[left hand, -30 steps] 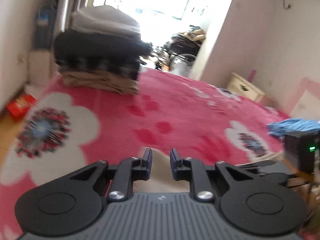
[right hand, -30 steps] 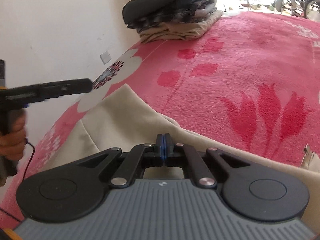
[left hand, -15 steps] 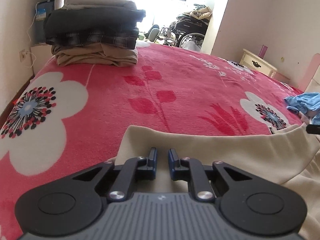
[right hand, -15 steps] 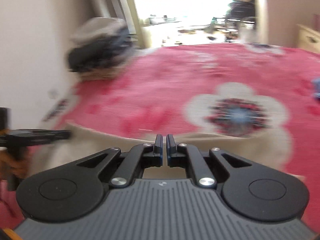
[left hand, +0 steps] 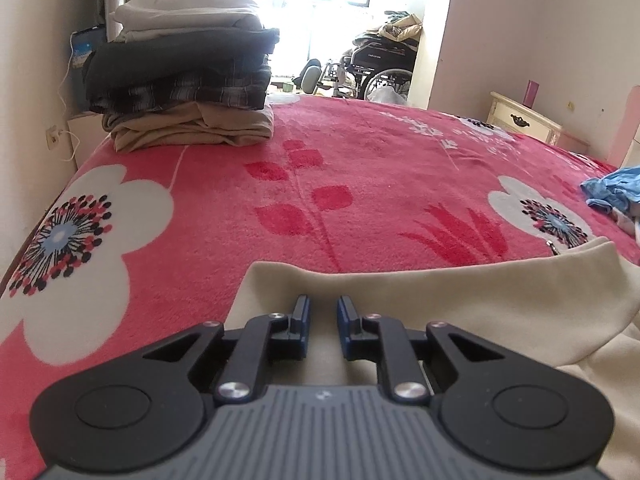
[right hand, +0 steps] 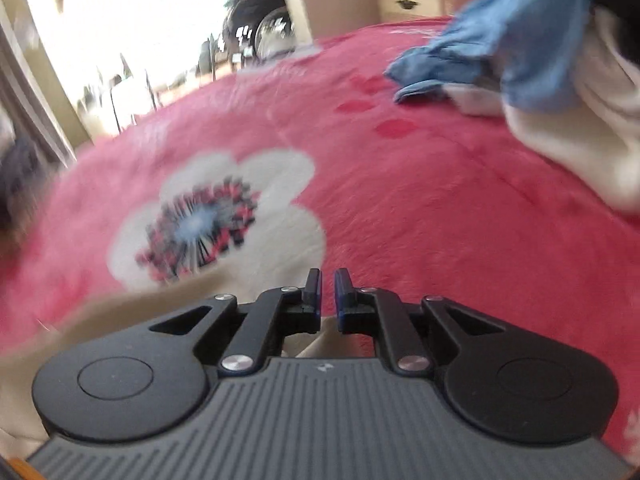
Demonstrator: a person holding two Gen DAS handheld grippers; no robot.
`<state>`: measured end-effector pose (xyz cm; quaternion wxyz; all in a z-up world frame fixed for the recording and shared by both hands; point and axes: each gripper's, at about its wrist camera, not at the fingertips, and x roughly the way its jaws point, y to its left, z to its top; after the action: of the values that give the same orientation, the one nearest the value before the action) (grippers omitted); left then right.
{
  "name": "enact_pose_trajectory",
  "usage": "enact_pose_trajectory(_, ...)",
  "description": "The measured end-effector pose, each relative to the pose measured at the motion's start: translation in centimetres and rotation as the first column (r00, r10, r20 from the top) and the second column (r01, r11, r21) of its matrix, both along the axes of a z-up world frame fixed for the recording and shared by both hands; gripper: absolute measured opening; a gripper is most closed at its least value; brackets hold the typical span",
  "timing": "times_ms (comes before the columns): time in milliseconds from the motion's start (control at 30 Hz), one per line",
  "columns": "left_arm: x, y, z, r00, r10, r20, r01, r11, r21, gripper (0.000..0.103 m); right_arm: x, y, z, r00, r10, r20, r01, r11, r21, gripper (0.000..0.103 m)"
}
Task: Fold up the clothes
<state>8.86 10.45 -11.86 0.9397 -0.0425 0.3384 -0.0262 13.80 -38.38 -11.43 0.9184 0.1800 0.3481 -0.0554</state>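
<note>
The left gripper [left hand: 323, 309], narrowly parted with nothing pinched, is held over the cream garment [left hand: 460, 300] spread on the pink floral bed [left hand: 360, 184], while the right gripper [right hand: 327, 282], emptily opening, is evidently swung away after release.

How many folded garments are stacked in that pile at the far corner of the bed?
About 5: a white one on top, a dark grey one beneath, then plaid, with two tan ones at the bottom. Thin layers may be hidden.
</note>
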Motion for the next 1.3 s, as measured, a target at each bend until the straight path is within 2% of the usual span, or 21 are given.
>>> enact_pose_trajectory(33, 0.0, -0.1, 0.0, 1.000, 0.002, 0.002, -0.002, 1.000, 0.002, 0.017, -0.4, -0.6, 0.4, 1.000, 0.008, 0.015, -0.008, 1.000, 0.029, 0.009)
enact_pose_trajectory(67, 0.1, -0.2, -0.1, 1.000, 0.005, 0.004, -0.005, 1.000, 0.006, 0.017, -0.8, -1.1, 0.8, 0.999, 0.015, 0.030, -0.017, 0.998, 0.058, 0.015)
enact_pose_trajectory(100, 0.1, -0.3, -0.1, 1.000, 0.007, 0.007, -0.007, 1.000, 0.010, 0.018, -1.2, -1.3, 1.3, 0.999, 0.012, 0.034, -0.014, 0.998, 0.055, 0.024)
enact_pose_trajectory(133, 0.2, -0.4, -0.1, 1.000, 0.006, 0.008, -0.007, 1.000, 0.016, 0.018, -1.5, -1.4, 1.8, 0.999, 0.010, 0.038, -0.012, 0.999, 0.052, 0.026)
enact_pose_trajectory(267, 0.3, -0.7, -0.2, 1.000, 0.011, 0.017, -0.011, 0.999, 0.036, 0.018, -4.2, -1.6, 3.7, 0.996, 0.029, 0.080, -0.038, 0.993, 0.113, 0.026)
enact_pose_trajectory(367, 0.3, -0.9, -0.3, 1.000, 0.016, 0.024, -0.017, 0.999, 0.044, 0.018, -6.5, 0.2, 4.2, 0.989, 0.127, 0.078, -0.136, 0.982, 0.133, 0.026)
enact_pose_trajectory(467, 0.4, -1.1, -0.4, 0.999, 0.019, 0.031, -0.020, 0.998, 0.056, 0.019, -8.0, 3.0, 3.1, 0.977, 0.214, 0.011, -0.214, 0.977, -0.009, 0.023)
enact_pose_trajectory(533, 0.4, -1.3, -0.4, 0.999, 0.018, 0.037, -0.020, 0.997, 0.068, 0.019, -7.7, 2.6, 0.0, 0.987, 0.118, -0.111, -0.130, 0.985, -0.113, 0.013)
enact_pose_trajectory(567, 0.4, -1.4, -0.4, 0.999, 0.017, 0.040, -0.020, 0.997, 0.075, 0.019, -7.9, 1.9, -0.8, 0.989, 0.100, -0.104, -0.110, 0.989, -0.097, 0.000)
enact_pose_trajectory(600, 0.4, -1.5, -0.4, 0.999, 0.017, 0.043, -0.021, 0.996, 0.081, 0.020, -8.1, 1.1, -1.6, 0.992, 0.082, -0.097, -0.090, 0.993, -0.080, 0.000)
enact_pose_trajectory(667, 0.4, -1.7, -0.5, 0.999, 0.018, 0.048, -0.022, 0.996, 0.092, 0.020, -8.0, 1.3, 0.0, 0.995, 0.047, -0.084, -0.053, 0.996, -0.078, 0.000)
enact_pose_trajectory(700, 0.4, -1.8, -0.5, 0.999, 0.019, 0.049, -0.024, 0.995, 0.096, 0.020, -8.2, 1.8, 1.0, 0.998, 0.038, -0.053, -0.044, 0.992, -0.118, 0.005)
enact_pose_trajectory(767, 0.4, -2.0, -0.5, 0.998, 0.018, 0.052, -0.024, 0.994, 0.109, 0.020, -8.2, 2.8, 2.8, 0.997, 0.072, 0.021, -0.068, 0.985, -0.161, 0.005)
enact_pose_trajectory(867, 0.5, -2.1, -0.5, 0.999, 0.016, 0.052, -0.022, 0.993, 0.119, 0.020, -6.5, 4.2, 3.2, 0.982, 0.177, 0.062, -0.168, 0.978, -0.125, 0.005)
enact_pose_trajectory(933, 0.5, -2.1, -0.4, 0.999, 0.015, 0.049, -0.021, 0.992, 0.121, 0.020, -4.2, 5.0, 1.6, 0.979, 0.205, 0.016, -0.201, 0.970, -0.138, 0.002)
enact_pose_trajectory(1000, 0.7, -2.2, 0.0, 0.999, 0.009, 0.035, -0.013, 0.992, 0.129, 0.021, -2.7, 3.9, -1.3, 0.989, 0.133, -0.065, -0.143, 0.973, -0.180, 0.000)
enact_pose_trajectory(1067, 0.9, -2.2, 0.6, 1.000, -0.010, 0.016, 0.008, 0.989, 0.146, 0.026, -3.5, 1.5, -1.4, 0.998, 0.047, -0.033, -0.049, 0.997, -0.063, 0.000)
enact_pose_trajectory(1133, 0.8, -2.0, 1.7, 1.000, -0.025, 0.017, 0.022, 0.988, 0.151, 0.036, -4.6, -0.5, -0.3, 0.999, -0.034, -0.003, 0.034, 0.998, 0.053, 0.004)
enact_pose_trajectory(1200, 0.1, -1.8, 3.4, 0.999, -0.020, 0.043, 0.014, 0.990, 0.140, 0.038, -6.3, -0.8, 1.2, 0.999, -0.047, 0.028, 0.046, 0.999, 0.021, 0.005)
enact_pose_trajectory(1267, -1.2, -1.9, 5.3, 0.997, -0.025, 0.071, 0.016, 0.993, 0.115, 0.038, -8.5, -1.1, 2.4, 0.997, -0.056, 0.056, 0.050, 0.994, 0.095, 0.005)
enact_pose_trajectory(1300, -2.0, -2.1, 6.4, 0.996, -0.039, 0.079, 0.031, 0.995, 0.095, 0.038, -9.3, -0.7, 3.0, 0.997, -0.043, 0.066, 0.036, 0.994, 0.099, 0.005)
